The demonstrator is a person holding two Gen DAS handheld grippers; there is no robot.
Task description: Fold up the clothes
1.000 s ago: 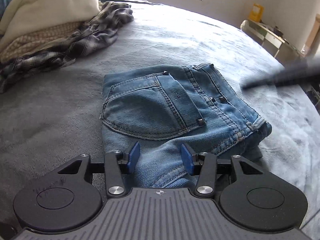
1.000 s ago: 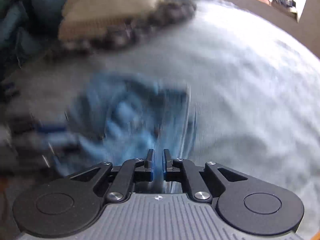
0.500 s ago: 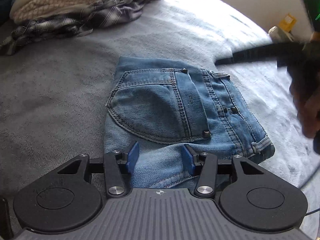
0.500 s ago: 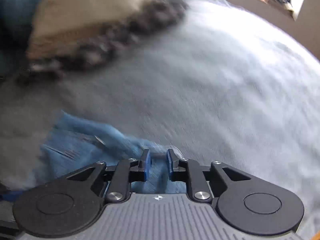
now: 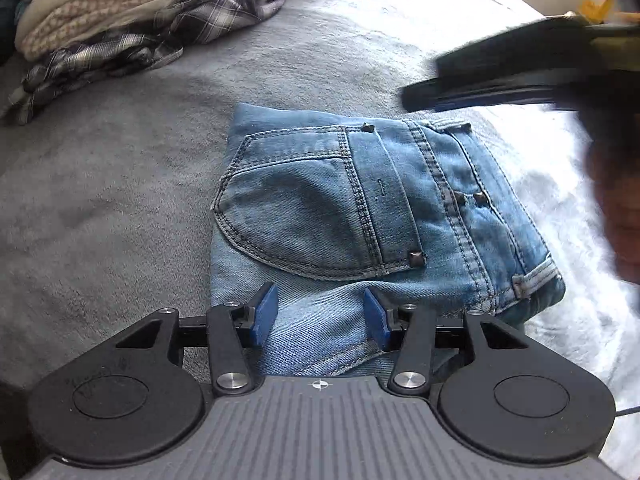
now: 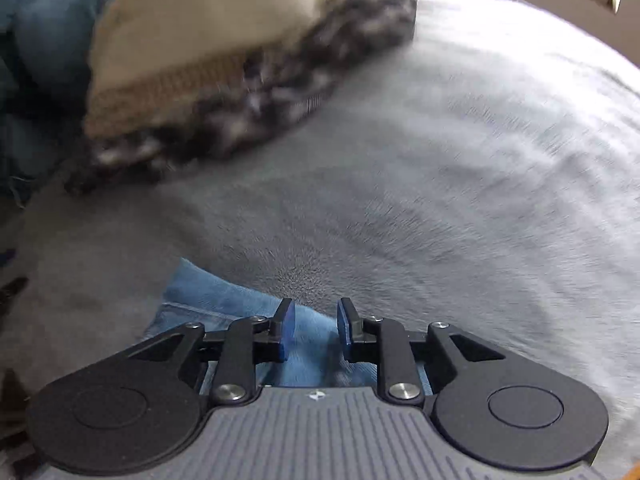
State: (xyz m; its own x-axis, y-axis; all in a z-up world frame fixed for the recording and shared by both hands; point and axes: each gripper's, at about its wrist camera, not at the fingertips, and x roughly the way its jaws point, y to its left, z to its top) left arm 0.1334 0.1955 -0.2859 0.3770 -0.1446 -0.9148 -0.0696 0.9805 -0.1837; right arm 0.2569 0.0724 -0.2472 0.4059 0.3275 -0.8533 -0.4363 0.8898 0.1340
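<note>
The folded jeans point(image 5: 360, 216) lie flat on the grey bed point(image 5: 120, 184), back pocket up, waistband to the right, long axis running near to far. The left tongs point(image 5: 320, 320) hover half-wide above their near edge, empty. The right tongs point(image 6: 313, 330) are opening, narrow, gripping nothing, over the far edge. Unfolded clothes point(image 5: 132, 20) are heaped far left.

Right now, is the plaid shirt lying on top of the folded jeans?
No, the plaid shirt lies crumpled apart from the folded jeans, with bare grey blanket between them.

Right gripper point(image 6: 312, 330) opening above folded jeans point(image 6: 224, 304).
</note>
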